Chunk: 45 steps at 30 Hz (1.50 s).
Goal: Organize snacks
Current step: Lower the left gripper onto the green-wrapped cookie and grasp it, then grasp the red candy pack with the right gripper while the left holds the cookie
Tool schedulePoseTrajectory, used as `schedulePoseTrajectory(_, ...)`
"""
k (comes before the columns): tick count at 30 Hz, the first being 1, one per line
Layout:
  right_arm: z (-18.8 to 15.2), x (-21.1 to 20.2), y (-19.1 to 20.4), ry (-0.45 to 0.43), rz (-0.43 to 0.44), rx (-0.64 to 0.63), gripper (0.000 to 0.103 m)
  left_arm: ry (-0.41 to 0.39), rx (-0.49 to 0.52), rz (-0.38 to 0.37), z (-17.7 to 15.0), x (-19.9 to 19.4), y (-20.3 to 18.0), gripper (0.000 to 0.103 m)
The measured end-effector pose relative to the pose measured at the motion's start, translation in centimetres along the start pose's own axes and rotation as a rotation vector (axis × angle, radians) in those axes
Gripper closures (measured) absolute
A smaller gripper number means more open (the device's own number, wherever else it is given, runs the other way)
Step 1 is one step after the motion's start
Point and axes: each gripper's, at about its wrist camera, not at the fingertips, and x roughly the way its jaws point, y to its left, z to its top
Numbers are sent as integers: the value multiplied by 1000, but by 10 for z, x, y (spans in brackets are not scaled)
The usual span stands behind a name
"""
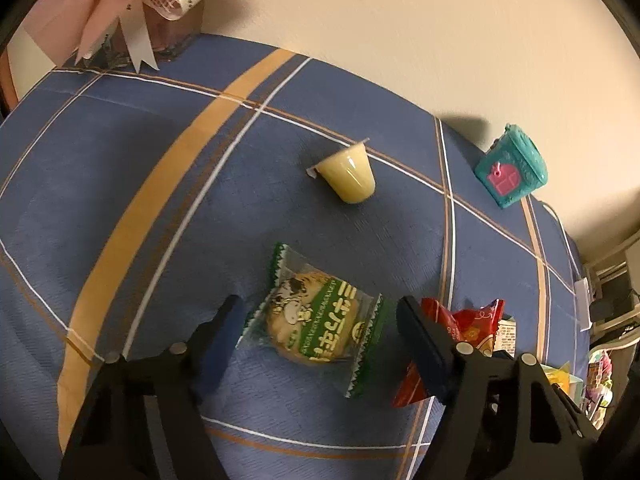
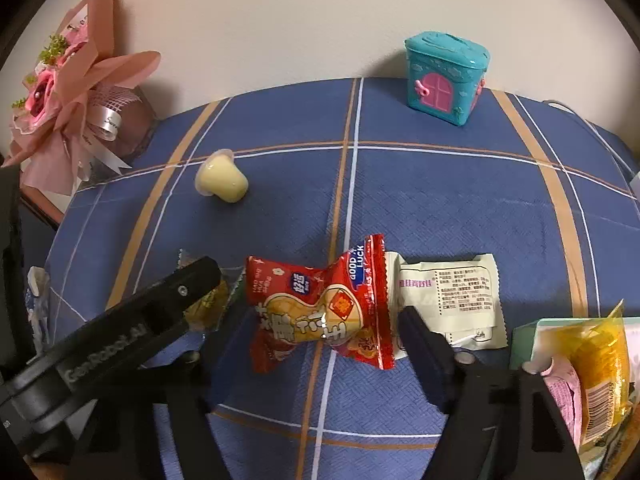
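Blue tablecloth: green cracker packet lies between left claw's parted fingers (untouched).

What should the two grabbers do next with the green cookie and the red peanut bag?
Probably both should ease down and close. The left gripper is open with the green cookie packet lying flat between its fingers, and the right gripper is open around the red peanut bag. Neither snack is pinched yet.

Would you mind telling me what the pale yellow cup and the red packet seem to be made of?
Pale yellow cup: likely thin translucent plastic, glossy, with highlights on its wall. Red packet: probably shiny printed plastic film, judging by crinkles and glare.
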Motion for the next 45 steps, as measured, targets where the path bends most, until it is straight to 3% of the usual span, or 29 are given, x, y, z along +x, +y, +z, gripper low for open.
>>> schedulePoseTrajectory(9,-1,-3,1,-3,-9,-14,45,18,9,18,-2,7,-7,30)
schedulePoseTrajectory(12,-2,-4,1,-5,-7,-21,49,27,-9,38,-3,12,-4,37)
schedulePoseTrajectory(18,-3,-5,2,-4,0,-31,53,13,-11,64,-4,9,-3,48)
schedulePoseTrajectory(24,-4,-10,0,-6,17,-21,56,18,-37,79,-8,0,0,49)
schedulePoseTrajectory(27,-5,-18,-1,-11,33,-21,74,28,-62,75,-13,-4,0,49)
schedulePoseTrajectory(39,-11,-45,-11,-10,54,-3,70,55,-163,71,-34,-35,3,49)
schedulePoseTrajectory(40,-10,-42,-12,2,60,0,61,53,-166,70,-34,-35,2,49)
schedulePoseTrajectory(41,-8,-40,-13,9,68,12,46,48,-172,75,-33,-35,3,49)
schedulePoseTrajectory(45,-2,-32,-8,20,66,3,42,39,-196,84,-35,-40,13,49)
